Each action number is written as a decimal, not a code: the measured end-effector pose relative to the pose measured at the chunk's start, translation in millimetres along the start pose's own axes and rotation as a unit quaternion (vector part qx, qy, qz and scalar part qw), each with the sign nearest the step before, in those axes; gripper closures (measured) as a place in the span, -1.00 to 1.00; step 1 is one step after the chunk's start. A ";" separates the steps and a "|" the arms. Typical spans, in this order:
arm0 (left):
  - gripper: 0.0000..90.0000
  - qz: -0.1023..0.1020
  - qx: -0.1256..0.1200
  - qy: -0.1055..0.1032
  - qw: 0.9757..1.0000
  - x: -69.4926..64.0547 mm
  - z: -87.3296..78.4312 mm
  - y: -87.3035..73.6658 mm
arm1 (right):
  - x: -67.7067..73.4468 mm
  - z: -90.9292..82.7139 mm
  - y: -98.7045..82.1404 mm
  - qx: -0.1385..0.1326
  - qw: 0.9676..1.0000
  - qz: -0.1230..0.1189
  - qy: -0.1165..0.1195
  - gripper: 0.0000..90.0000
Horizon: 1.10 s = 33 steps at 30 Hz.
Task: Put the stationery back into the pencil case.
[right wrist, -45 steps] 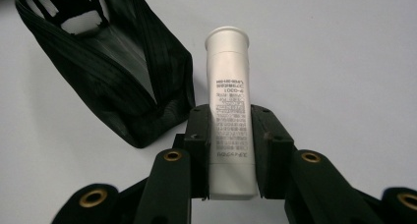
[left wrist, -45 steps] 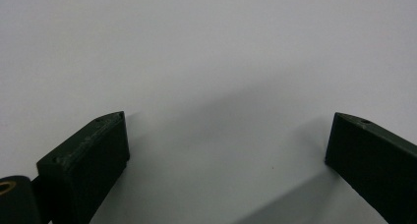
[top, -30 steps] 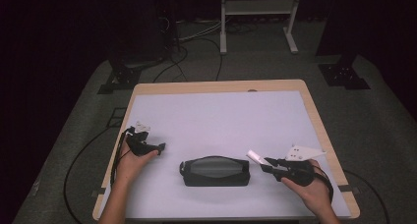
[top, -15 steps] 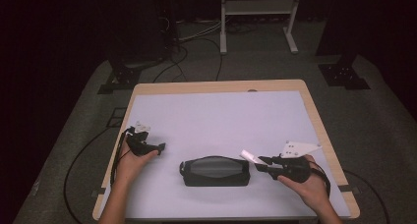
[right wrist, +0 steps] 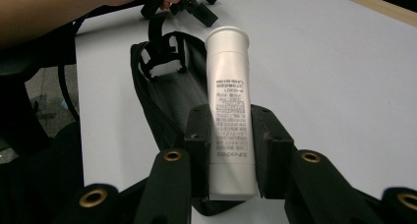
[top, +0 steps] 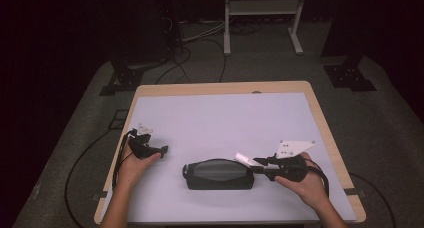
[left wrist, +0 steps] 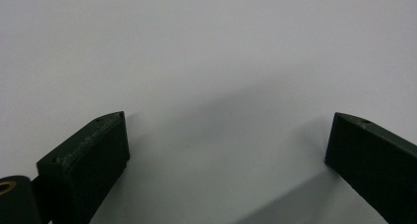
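The right tongs (right wrist: 230, 150) are pinching a white tube (right wrist: 230, 106) across its lower body, its long axis running straight out from the jaws toward the black pouch (top: 218, 174) lying lengthwise on the tabletop (top: 225, 118) — the tube's capped end is hovering at the pouch's right end. The left tongs (top: 159, 151) are resting spread and empty, well left of the pouch — the farther hand.

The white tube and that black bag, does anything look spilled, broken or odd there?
Nothing stands out. The white tube is clamped intact in the right gripper above the black pouch; the table shows no spill.
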<state>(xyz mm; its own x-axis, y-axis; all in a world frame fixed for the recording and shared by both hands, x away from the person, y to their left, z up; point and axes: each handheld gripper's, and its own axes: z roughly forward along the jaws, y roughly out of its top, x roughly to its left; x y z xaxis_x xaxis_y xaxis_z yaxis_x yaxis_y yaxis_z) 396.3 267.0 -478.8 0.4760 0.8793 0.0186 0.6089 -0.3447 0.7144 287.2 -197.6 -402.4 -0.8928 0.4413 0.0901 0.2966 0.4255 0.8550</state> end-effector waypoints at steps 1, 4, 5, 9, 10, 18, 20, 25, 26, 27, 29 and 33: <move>-0.96 0.000 0.000 0.000 1.000 0.0 0.0 0.0 | 0.0 1.0 1.5 0.001 1.000 -0.003 0.003 0.56; -0.96 0.000 0.000 0.000 1.000 0.0 0.0 0.0 | 0.4 4.8 6.0 0.000 1.000 -0.009 0.011 0.56; -0.96 0.000 0.000 0.000 1.000 0.0 0.0 0.0 | 0.6 6.1 7.6 0.001 1.000 -0.009 0.014 0.56; -0.96 0.000 0.000 0.000 1.000 0.1 -0.1 0.0 | 0.8 11.9 12.9 0.003 1.000 -0.018 0.025 0.56; -0.96 0.000 0.000 0.000 1.000 0.1 -0.1 0.0 | 0.9 14.2 14.3 0.003 0.999 -0.021 0.028 0.56; -0.96 0.000 0.000 0.000 1.000 0.0 0.0 0.0 | 1.3 28.2 19.6 0.008 0.998 -0.030 0.050 0.56; -0.96 0.000 0.000 0.000 1.000 0.0 0.0 0.0 | 1.5 31.7 20.7 0.010 0.998 -0.033 0.057 0.56; -0.96 0.000 0.000 0.000 1.000 0.0 0.0 0.0 | 2.9 38.8 22.7 0.016 0.997 -0.039 0.067 0.56; -0.96 0.000 0.000 0.000 1.000 0.0 0.0 0.0 | 3.3 40.2 23.3 0.018 0.997 -0.041 0.068 0.56; -0.96 0.000 0.000 0.000 1.000 0.0 0.0 0.0 | 4.4 43.2 24.7 0.021 0.996 -0.044 0.073 0.56; -0.96 0.001 0.001 0.000 1.000 0.1 -0.1 0.0 | 4.7 44.2 25.3 0.022 0.996 -0.046 0.074 0.56; -0.96 0.002 0.002 0.000 1.000 0.3 -0.3 0.1 | 5.7 51.2 27.9 0.029 0.995 -0.049 0.082 0.56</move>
<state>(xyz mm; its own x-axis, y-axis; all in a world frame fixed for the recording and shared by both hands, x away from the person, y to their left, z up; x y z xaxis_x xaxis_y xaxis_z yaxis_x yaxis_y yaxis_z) 396.3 267.4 -478.5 0.4788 0.8776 0.0223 0.6087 -0.3501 0.7120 307.7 -142.8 -404.2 -0.9603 0.2627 0.0934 0.2200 0.5079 0.8328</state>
